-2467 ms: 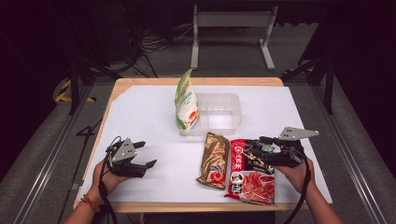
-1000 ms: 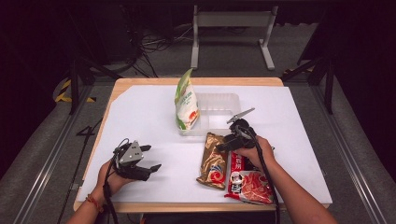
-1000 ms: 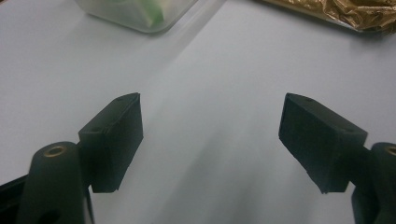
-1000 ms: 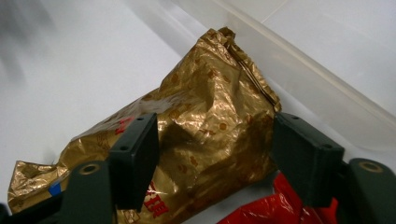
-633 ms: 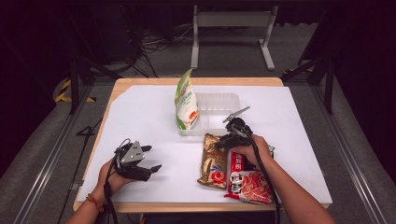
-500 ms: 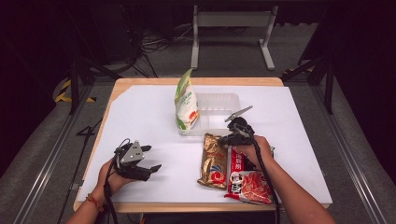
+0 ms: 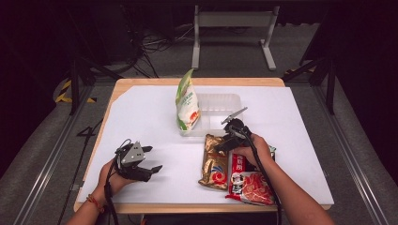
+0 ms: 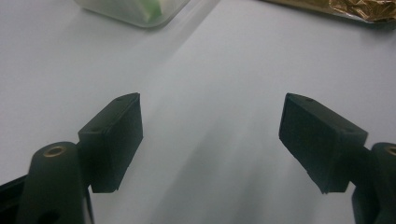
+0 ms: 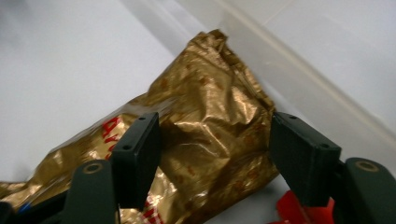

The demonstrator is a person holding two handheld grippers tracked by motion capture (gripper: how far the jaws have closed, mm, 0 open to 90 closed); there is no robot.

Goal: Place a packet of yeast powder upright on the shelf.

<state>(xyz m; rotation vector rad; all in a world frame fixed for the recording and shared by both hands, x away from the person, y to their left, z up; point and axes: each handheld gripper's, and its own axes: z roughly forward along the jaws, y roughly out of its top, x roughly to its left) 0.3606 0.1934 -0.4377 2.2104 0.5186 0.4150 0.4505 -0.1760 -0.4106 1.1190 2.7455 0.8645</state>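
Note:
A gold snack bag [image 7: 215, 164] lies flat near the table's front, its crumpled top end [image 9: 210, 116] toward a clear plastic container [image 7: 220, 107]. My right gripper [image 7: 222, 143] hangs over that top end. Its jaws have just been opening, and they now straddle the bag's end [image 9: 217, 149] without pressing on it. A red noodle packet [image 7: 249, 183] lies beside the gold bag, partly under the right hand. A green and white bag [image 7: 187, 104] stands at the container's left end. My left gripper [image 7: 154, 158] rests open at the front left, with only bare white table between its pads [image 8: 116, 135].
A white sheet [image 7: 141, 117] covers the wooden table [image 7: 155, 82]. The container's corner [image 8: 135, 11] shows far off in the left gripper view. Dark floor, cables and a metal stand [image 7: 232, 21] lie beyond the table's far edge.
The right hand has moved left and forward from the red packet to the gold bag's top end, then held there. The left gripper has barely shifted.

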